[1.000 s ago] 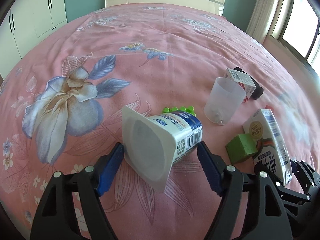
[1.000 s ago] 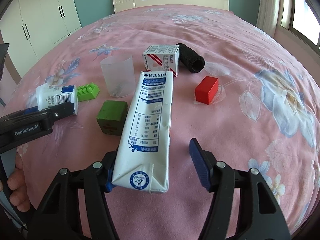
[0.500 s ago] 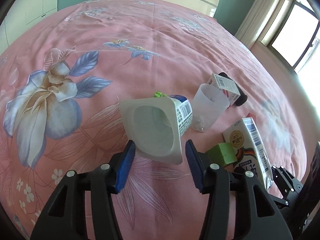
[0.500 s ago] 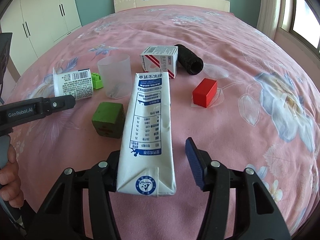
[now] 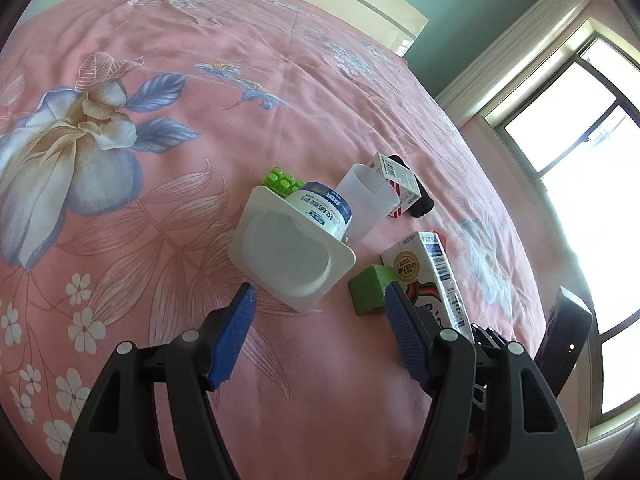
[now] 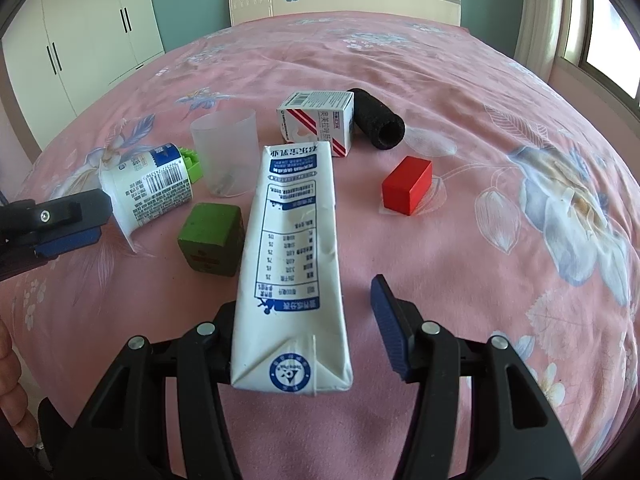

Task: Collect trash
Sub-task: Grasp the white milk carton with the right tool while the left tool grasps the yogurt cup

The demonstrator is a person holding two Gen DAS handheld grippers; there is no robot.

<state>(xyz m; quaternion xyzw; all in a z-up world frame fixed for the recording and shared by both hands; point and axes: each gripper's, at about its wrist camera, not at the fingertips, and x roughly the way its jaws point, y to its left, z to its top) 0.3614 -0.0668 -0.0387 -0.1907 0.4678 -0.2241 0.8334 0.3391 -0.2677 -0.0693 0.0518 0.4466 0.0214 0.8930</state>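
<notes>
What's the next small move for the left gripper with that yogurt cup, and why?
Probably ease the left gripper forward, then close. Its jaws have just been opening and stand clear of the tipped yogurt cup, whose rim lies just beyond the fingertips, not between the pads.

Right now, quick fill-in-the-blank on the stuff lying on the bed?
1. The yogurt cup lies on its ___.
2. In the right wrist view, the block to the right of the milk carton is coloured ___.
3. The clear cup stands ___, mouth up.

Missing words: side; red; upright.
</notes>
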